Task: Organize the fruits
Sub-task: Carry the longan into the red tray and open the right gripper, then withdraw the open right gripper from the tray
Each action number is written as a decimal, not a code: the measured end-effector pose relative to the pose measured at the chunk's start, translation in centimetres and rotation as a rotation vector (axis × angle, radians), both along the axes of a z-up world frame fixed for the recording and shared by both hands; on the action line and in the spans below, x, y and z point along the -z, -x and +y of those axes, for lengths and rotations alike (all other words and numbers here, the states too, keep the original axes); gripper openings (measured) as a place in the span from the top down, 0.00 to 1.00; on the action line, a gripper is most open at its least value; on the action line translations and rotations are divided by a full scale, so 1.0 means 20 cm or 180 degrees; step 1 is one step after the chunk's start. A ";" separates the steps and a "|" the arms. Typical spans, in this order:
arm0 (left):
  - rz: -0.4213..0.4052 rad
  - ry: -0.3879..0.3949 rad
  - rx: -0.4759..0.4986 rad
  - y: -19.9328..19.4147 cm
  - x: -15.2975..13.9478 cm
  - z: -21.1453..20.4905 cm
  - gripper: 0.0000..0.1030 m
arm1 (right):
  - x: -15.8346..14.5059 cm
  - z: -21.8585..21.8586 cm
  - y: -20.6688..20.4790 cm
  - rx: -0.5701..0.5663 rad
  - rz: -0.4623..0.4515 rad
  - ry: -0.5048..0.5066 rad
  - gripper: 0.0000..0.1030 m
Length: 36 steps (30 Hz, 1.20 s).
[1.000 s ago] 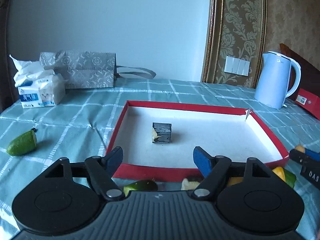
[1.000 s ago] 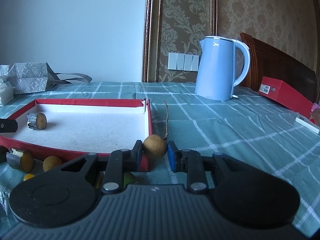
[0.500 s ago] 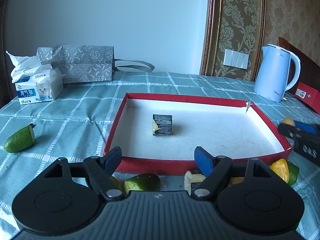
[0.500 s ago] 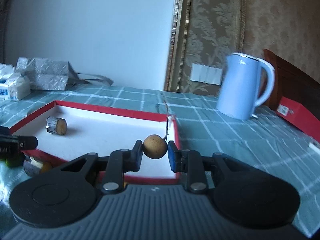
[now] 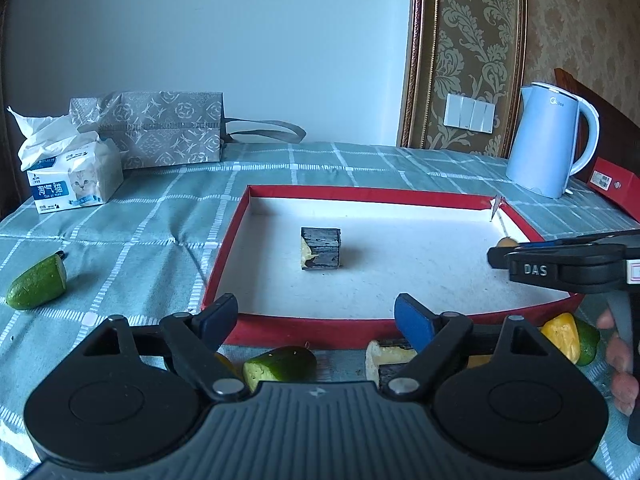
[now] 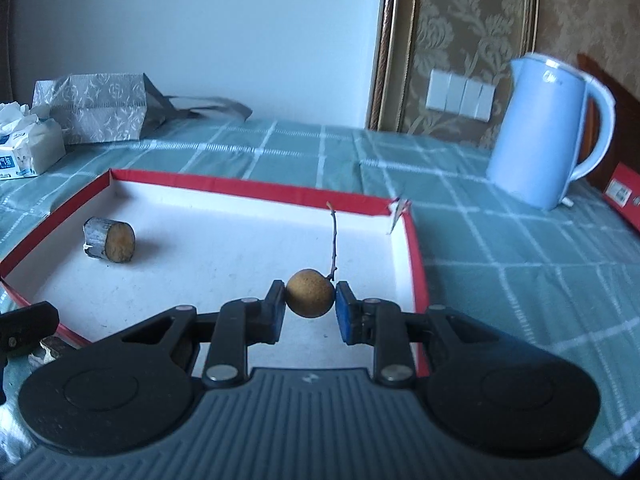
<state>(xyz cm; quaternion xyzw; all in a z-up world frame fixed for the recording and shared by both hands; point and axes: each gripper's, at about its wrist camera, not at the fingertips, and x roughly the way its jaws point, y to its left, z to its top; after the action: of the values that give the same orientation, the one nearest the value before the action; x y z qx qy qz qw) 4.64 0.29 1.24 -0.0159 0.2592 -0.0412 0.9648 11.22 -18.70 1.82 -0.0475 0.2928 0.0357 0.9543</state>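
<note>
One longan pinched in the right gripper – one dark chunk in the tray – left gripper opening, empty.

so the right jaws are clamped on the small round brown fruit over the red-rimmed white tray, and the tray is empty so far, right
Not quite: the red-rimmed white tray is not empty. One dark-skinned cut fruit chunk already lies on its white floor, as the right wrist view shows. The rest holds: the right gripper has its jaws clamped on the small round brown fruit over the tray.
</note>
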 end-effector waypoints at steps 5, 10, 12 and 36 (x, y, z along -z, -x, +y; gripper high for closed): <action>0.0007 0.0064 -0.0004 -0.01 0.00 0.01 0.17 | 0.02 0.01 -0.07 -0.0015 0.0163 0.0016 0.75; 0.0006 0.0080 -0.0009 0.00 -0.01 0.02 0.17 | 0.05 0.01 -0.14 -0.0006 0.0328 0.0019 0.75; 0.0007 0.0087 -0.0017 0.00 -0.01 0.02 0.17 | 0.06 0.01 -0.15 -0.0003 0.0363 0.0022 0.75; -0.0021 0.0266 -0.0127 0.02 -0.01 0.08 0.16 | -0.02 -0.15 0.06 0.0273 -0.0167 -0.0316 0.20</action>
<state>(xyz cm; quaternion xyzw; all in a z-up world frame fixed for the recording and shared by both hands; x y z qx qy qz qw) 4.30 1.97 1.45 -0.0612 0.2538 -0.0329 0.9648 9.98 -21.69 2.16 0.0116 0.2673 0.0079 0.9635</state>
